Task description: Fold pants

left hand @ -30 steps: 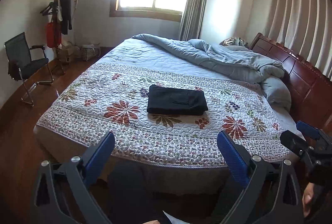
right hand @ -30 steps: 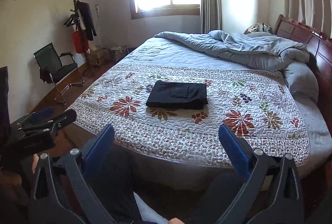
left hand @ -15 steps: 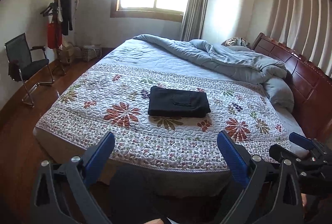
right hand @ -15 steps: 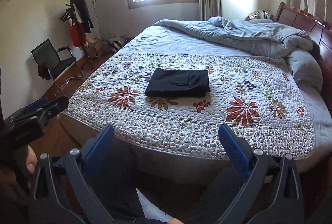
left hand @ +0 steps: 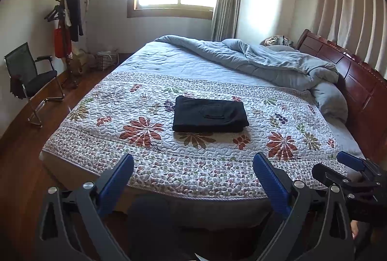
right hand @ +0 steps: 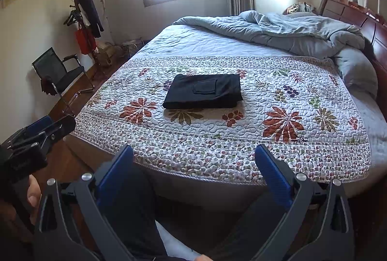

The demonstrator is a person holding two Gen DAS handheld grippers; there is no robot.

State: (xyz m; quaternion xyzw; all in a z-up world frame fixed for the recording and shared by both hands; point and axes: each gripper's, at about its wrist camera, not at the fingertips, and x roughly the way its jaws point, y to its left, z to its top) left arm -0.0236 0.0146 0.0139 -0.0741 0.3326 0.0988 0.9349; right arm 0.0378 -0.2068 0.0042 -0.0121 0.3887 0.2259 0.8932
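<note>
Black pants [left hand: 210, 114] [right hand: 204, 91] lie folded into a neat flat rectangle on the floral quilt [left hand: 150, 147] [right hand: 278, 147], a pocket showing on top. My left gripper [left hand: 193, 178] is open with nothing between its blue pads, held back off the bed's near edge. The right gripper [right hand: 193, 169] is open too and holds nothing, also short of the bed. Each gripper shows at the side of the other's view: the right gripper [left hand: 348, 176] and the left gripper [right hand: 41, 130].
A rumpled grey-blue duvet [left hand: 261, 62] fills the bed's far side by the dark wooden headboard [left hand: 350, 74]. A black chair [left hand: 29, 79] and a coat stand [left hand: 66, 26] stand on the wooden floor at left. The person's dark-clad legs [right hand: 130, 207] are below the grippers.
Both grippers have shifted slightly higher and tilted down toward the bed, staying open. The folded pants have not moved.
</note>
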